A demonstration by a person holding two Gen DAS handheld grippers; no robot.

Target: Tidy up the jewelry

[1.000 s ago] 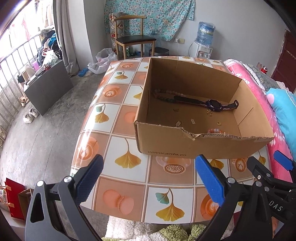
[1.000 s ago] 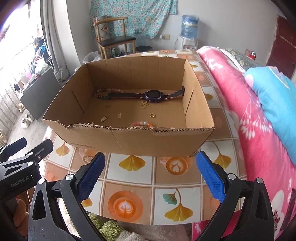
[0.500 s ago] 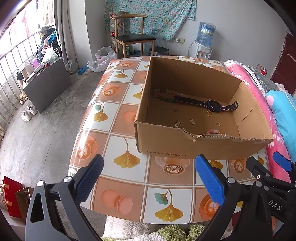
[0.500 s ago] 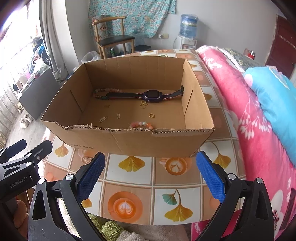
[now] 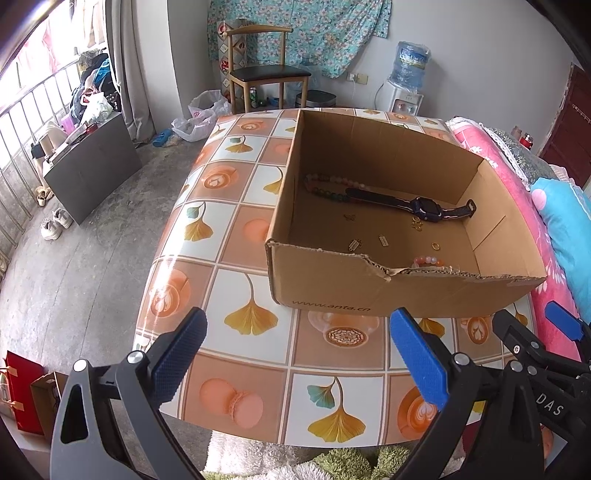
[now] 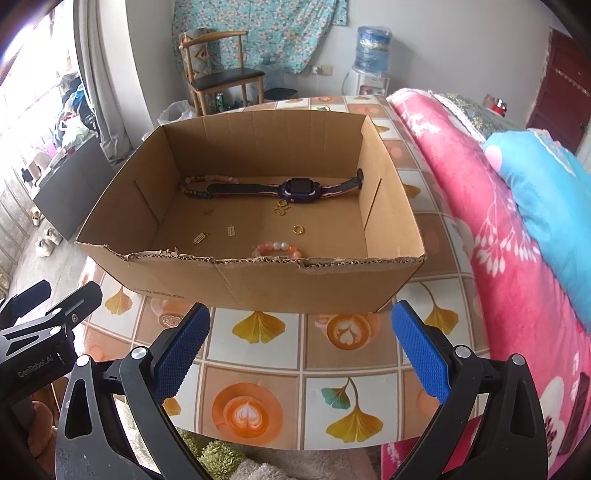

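Box (image 6: pixel 258 284) of jewelry on table (image 6: pixel 258 369), ahead of both claws.
Left claw (image 5: pixel 295 354) and right claw (image 6: pixel 301 345): wide open, empty. Inside box: watch (image 6: pixel 295 187), bead bracelet (image 6: pixel 279 248), ring (image 6: pixel 297 229).

A lived-in home, a bedroom by the look of it. The tabletop (image 5: pixel 236 266), covered in an orange-and-white cloth printed with ginkgo leaves and coffee cups, serves as landmark. Against its right edge lies a bed with a pink floral blanket (image 6: pixel 491 229) and a light blue pillow (image 6: pixel 546 177). Beyond its far end stand a wooden chair with a dark seat (image 5: pixel 267 75) and a white water dispenser with a blue bottle (image 5: pixel 406 74), below a turquoise floral cloth on the wall (image 5: pixel 314 29). Left of it, white shoes (image 5: pixel 55 223) sit on the bare concrete floor (image 5: pixel 92 258).
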